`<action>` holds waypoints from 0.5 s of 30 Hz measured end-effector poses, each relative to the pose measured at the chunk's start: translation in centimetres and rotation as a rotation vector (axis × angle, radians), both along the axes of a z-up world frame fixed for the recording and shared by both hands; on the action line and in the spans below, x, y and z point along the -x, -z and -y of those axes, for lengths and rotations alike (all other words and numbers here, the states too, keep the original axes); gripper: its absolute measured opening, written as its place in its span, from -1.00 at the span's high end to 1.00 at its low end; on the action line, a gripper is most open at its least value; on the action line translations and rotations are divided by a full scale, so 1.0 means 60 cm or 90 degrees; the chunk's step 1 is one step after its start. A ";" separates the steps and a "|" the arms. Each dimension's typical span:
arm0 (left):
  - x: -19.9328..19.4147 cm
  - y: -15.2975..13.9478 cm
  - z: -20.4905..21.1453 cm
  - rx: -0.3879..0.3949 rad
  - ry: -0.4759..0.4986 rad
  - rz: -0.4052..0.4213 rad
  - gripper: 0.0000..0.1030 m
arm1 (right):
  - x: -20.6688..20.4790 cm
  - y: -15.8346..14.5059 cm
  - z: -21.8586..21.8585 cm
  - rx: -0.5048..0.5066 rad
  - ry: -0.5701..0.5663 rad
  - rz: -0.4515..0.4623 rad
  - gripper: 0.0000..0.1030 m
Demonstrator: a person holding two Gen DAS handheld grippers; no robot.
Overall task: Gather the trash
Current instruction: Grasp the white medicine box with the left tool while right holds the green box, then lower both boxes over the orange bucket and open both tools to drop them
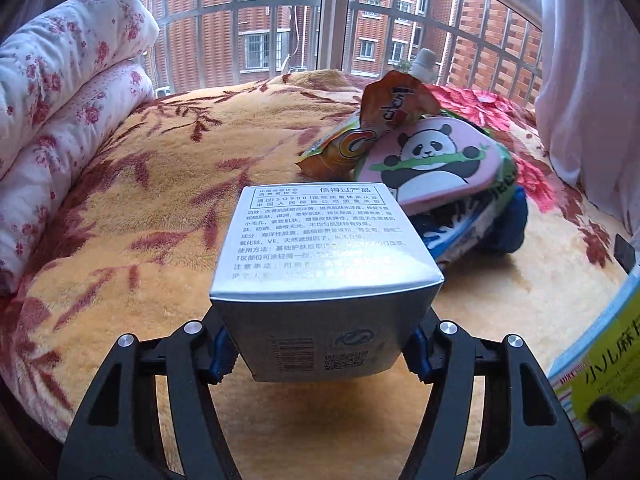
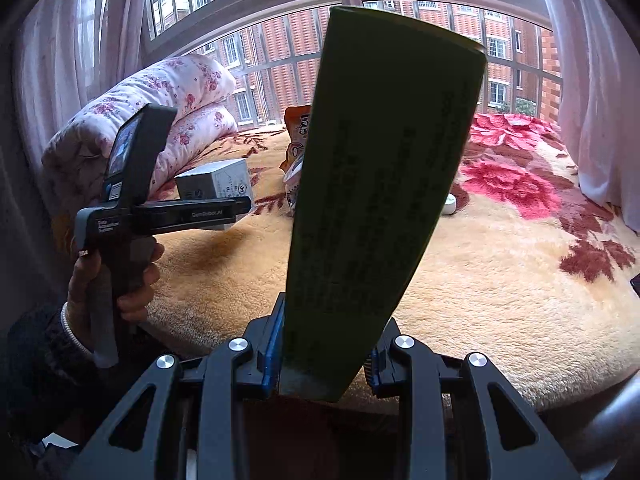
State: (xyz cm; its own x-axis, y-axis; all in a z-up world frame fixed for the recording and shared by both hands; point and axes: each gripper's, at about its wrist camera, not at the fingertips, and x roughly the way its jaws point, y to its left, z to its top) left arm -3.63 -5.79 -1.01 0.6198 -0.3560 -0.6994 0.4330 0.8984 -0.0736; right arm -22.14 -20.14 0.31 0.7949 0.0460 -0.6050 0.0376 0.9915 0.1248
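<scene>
Bed blanket (image 1: 160, 208) below; my left gripper (image 1: 320, 354) jaws half-open, clamping silver box (image 1: 324, 256); right gripper (image 2: 320, 360) jaws narrow, pinching green box (image 2: 380, 184); panda pouch (image 1: 436, 160) only in left view.

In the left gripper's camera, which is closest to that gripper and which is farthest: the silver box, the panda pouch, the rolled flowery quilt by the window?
1. Silver box: clamped in the left gripper.
2. Panda pouch: ahead, right, in the trash pile.
3. Flowery quilt: far left, toward the window.

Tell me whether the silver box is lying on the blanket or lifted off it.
Lifted. The silver box sits clamped in the left hand-held gripper, and the orange blanket shows beneath its underside with a gap.
</scene>
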 end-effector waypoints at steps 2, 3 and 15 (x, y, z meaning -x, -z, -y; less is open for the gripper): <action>0.018 -0.002 -0.004 0.005 0.014 0.000 -0.23 | 0.004 0.000 -0.002 0.002 0.000 -0.001 0.37; 0.026 -0.003 -0.006 0.006 0.021 0.000 -0.23 | 0.006 0.000 -0.003 0.003 0.000 -0.001 0.37; 0.126 0.020 -0.031 -0.014 0.073 -0.022 -0.23 | 0.033 0.004 -0.013 0.014 -0.008 -0.009 0.37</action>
State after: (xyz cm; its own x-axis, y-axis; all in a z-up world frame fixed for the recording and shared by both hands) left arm -11.21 -3.94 -2.19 0.5513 -0.4074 -0.7281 0.5305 0.8447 -0.0710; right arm -24.09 -19.38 0.08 0.7860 0.0420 -0.6169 0.0271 0.9944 0.1023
